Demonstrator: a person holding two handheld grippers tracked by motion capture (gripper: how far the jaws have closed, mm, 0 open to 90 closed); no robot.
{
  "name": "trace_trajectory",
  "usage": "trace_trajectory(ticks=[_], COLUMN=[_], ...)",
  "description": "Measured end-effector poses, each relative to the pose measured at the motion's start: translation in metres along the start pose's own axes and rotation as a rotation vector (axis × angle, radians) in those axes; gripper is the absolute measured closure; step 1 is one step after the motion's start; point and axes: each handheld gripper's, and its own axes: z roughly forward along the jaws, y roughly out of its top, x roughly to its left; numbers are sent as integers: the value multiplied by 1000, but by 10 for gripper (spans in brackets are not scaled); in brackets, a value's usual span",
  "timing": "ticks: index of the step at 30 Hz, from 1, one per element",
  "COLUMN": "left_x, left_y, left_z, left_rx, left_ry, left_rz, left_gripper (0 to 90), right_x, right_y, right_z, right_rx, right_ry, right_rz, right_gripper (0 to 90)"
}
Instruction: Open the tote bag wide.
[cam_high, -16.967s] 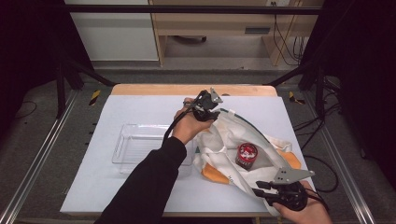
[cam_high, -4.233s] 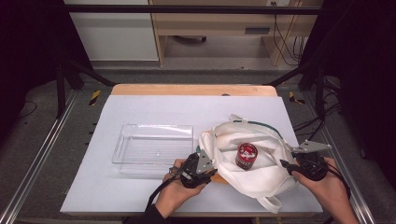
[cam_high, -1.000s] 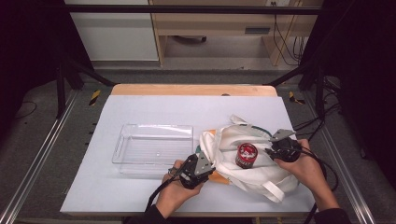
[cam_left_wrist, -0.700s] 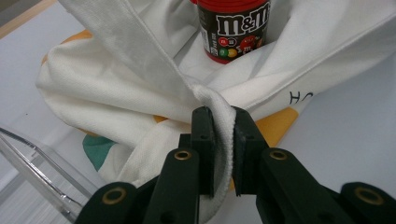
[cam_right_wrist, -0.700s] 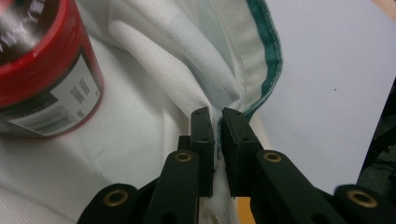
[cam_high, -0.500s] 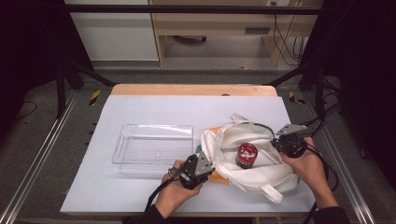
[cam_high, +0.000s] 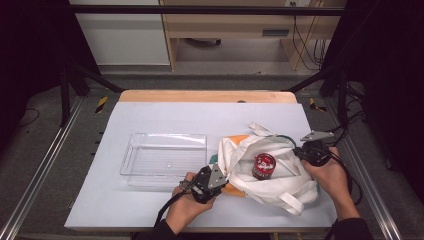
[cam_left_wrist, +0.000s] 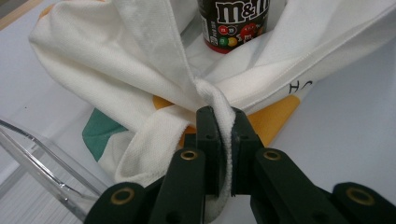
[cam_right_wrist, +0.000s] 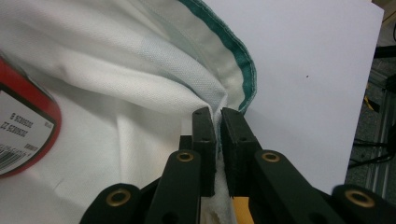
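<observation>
A white cloth bag (cam_high: 280, 185) with orange and green print lies on the table's right half, its mouth spread wide. Inside it stands a red-lidded M&M's can (cam_high: 263, 166), also seen as the can (cam_left_wrist: 233, 23) and the can (cam_right_wrist: 23, 130). My left gripper (cam_high: 220, 176) is at the bag's left edge; in its own view the left gripper (cam_left_wrist: 224, 116) has just closed further and pinches a fold of the bag (cam_left_wrist: 116, 60). My right gripper (cam_high: 299, 151) is at the bag's right rim; the right gripper (cam_right_wrist: 217, 114) is shut on the green-trimmed rim of the bag (cam_right_wrist: 116, 70).
A clear plastic tray (cam_high: 132, 152) sits left of the bag, close to my left gripper, and its corner shows as the tray (cam_left_wrist: 42, 154). White table surface stretches behind the bag and to the far left. The table's right edge lies just beyond my right hand.
My right gripper has moved to the right with the bag's rim in it, stretching the mouth wider. The left gripper and the can have stayed put.
</observation>
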Motion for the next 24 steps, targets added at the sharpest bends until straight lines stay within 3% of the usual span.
trace_trajectory(ticks=[4,14,20,24], left_x=[0,1,1,1], left_y=[0,1,3,4], left_z=[0,-1,-1,-3], left_rx=[-5,-15,-28,-41], left_ry=[1,9,20,33], left_rz=[-3,-14,-18,-29], left_gripper=[844,793,706,639], right_x=[0,2,10,16], right_y=[0,3,9,13], right_z=[-4,-31,-46,-50], right_rx=[-12,-77,-92,-94], right_ry=[16,15,38,54], right_rz=[-6,29,24,-5], right_gripper=[813,498,380,336])
